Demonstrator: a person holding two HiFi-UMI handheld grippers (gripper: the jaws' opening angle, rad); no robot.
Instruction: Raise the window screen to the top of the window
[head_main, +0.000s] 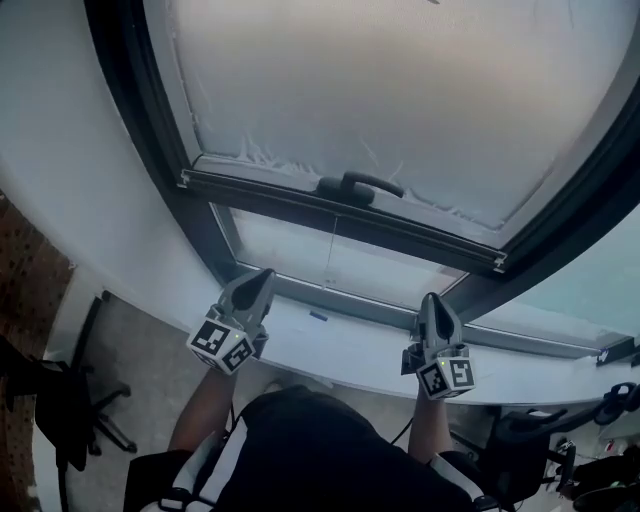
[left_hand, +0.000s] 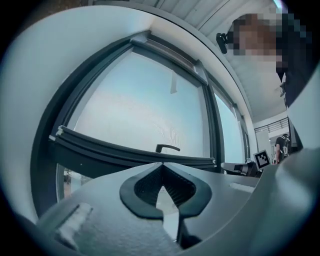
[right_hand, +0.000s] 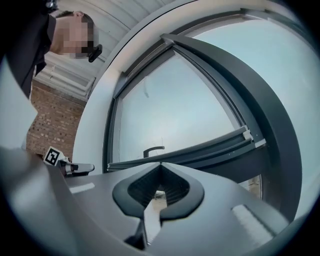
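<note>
Though lined up on the window, gripped nothing yet. Found the left gripper (head_main: 264, 275) pinched fully shut and empty, hovering over the sill (head_main: 340, 345). Found the right gripper (head_main: 433, 300) just the same, jaws together with nothing between them, also over the sill and well apart from its partner. Spotted the window screen (head_main: 400, 90) drawn far down the pane, bottom bar (head_main: 270, 195) low, with only a strip of clear glass (head_main: 290, 245) showing beneath. Picked out the handle (head_main: 362, 183) midway along that bar, untouched and clear of both grippers. Judged the job barely begun, if begun at all: no hold taken, no lift visible. Reckoned nearly everything left to do: reaching the handle or bar, catching it, then pushing the screen all the way up to the top of the frame.
</note>
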